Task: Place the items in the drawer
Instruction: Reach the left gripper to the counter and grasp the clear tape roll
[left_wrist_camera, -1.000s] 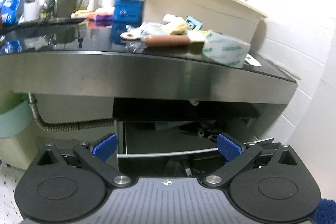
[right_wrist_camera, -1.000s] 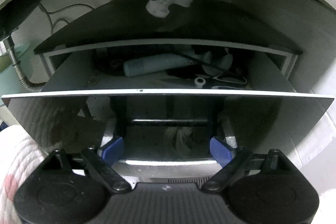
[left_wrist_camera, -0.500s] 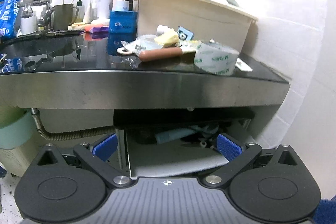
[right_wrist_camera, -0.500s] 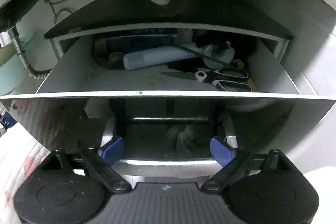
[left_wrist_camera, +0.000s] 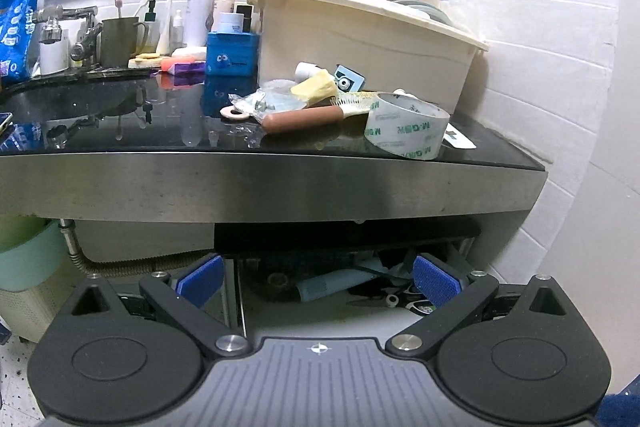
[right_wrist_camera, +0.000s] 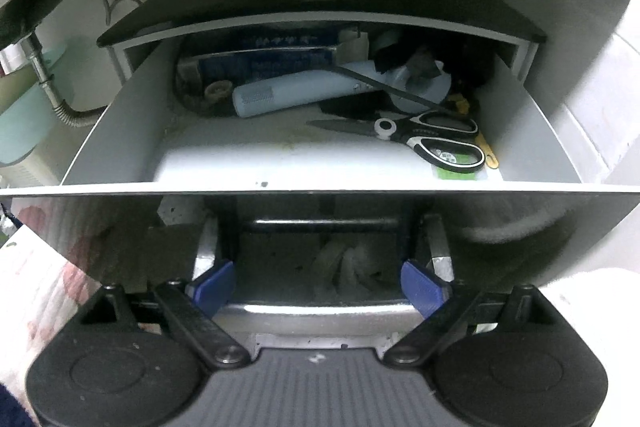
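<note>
The drawer (right_wrist_camera: 320, 187) under the counter stands pulled open; it also shows in the left wrist view (left_wrist_camera: 320, 315). Inside lie a pale blue tube (right_wrist_camera: 296, 93), black-handled scissors (right_wrist_camera: 424, 137) and a dark blue box (right_wrist_camera: 276, 55). My right gripper (right_wrist_camera: 318, 281) is open, its fingers on either side of the drawer's metal handle (right_wrist_camera: 320, 311). My left gripper (left_wrist_camera: 318, 281) is open and empty, in front of the drawer and below the counter edge. On the black counter lie a tape roll (left_wrist_camera: 406, 125), a brown-handled brush (left_wrist_camera: 312, 117) and small bags (left_wrist_camera: 268, 103).
A beige tub (left_wrist_camera: 360, 43) stands at the counter's back right. A blue box (left_wrist_camera: 232, 55), bottles (left_wrist_camera: 200, 7) and a tap (left_wrist_camera: 68, 23) are further left. A metal hose (left_wrist_camera: 120, 263) runs under the counter. White tiled wall is on the right.
The drawer has slid further out, showing more of its contents. My left gripper has risen and pulled back, so more of the countertop shows.
</note>
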